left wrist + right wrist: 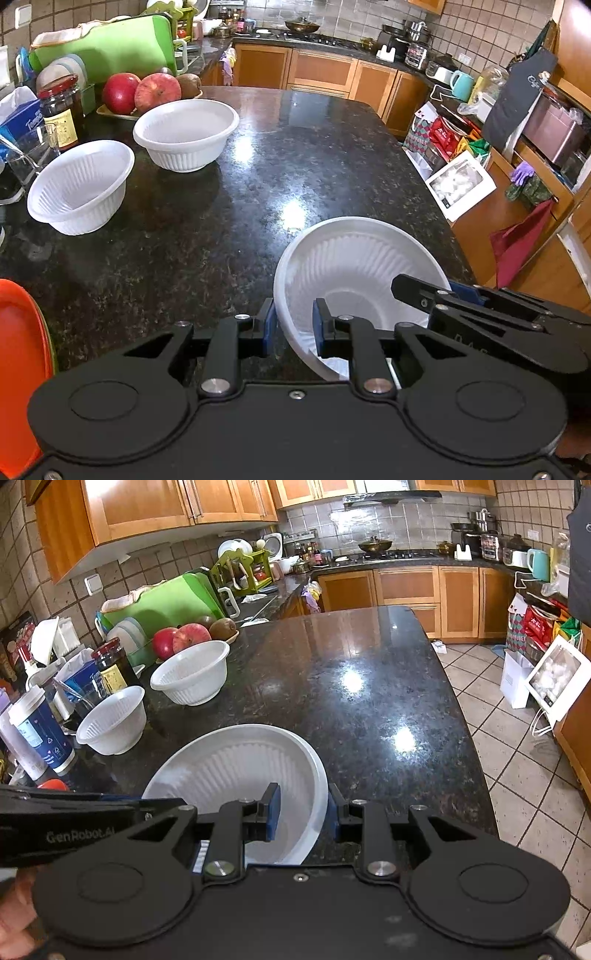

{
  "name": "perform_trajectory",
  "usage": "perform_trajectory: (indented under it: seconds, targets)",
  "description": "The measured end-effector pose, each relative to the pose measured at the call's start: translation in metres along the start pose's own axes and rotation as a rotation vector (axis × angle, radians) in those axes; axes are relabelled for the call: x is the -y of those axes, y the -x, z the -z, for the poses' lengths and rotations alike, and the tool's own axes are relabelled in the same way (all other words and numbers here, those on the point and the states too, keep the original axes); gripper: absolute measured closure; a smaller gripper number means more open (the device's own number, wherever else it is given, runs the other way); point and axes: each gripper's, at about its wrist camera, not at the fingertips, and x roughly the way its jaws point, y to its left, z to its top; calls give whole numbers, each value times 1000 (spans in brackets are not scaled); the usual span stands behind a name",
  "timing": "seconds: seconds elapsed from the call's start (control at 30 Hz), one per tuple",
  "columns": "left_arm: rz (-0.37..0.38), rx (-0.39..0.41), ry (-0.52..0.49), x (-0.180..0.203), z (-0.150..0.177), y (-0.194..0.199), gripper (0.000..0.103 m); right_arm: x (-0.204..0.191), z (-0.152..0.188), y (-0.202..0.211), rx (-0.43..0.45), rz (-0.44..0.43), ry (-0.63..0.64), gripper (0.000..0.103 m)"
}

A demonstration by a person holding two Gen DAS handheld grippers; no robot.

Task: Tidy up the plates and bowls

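Three white bowls are standing or hanging over the dark stone counter (369, 709). One bowl (354, 273) is being held near the front edge of the counter, tilted, with its ribbed inside turned toward both cameras. The left gripper (293, 325) is gripping its rim: one blue pad is sitting outside the wall and the other inside, so the jaws are closed on the bowl. The right gripper (304, 814) is gripping the same bowl (243, 771) on the opposite side of the rim, again with one pad inside and one outside, jaws closed on it. In the left wrist view the right gripper (439, 295) is reaching onto the far right part of the rim.

The two other bowls are resting upright along the left edge of the counter. The second bowl (79, 186) is standing nearer to the front, and the third bowl (186, 133) is standing farther back, close beside it but not touching. Both are well apart from the held bowl.

Behind the third bowl, two red apples (142, 90) and a kiwi are lying on a tray. One dark jar (61, 110) with a red lid is standing behind the second bowl. One orange plate (18, 369) is showing at the front left corner, with a green edge under it.
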Motion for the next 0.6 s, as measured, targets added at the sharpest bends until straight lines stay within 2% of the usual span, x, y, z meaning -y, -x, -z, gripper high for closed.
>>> perform_trajectory:
  seconds: [0.6]
  targets:
    - [-32, 9, 60, -11, -3, 5, 77, 8, -12, 0, 58, 7, -26, 73]
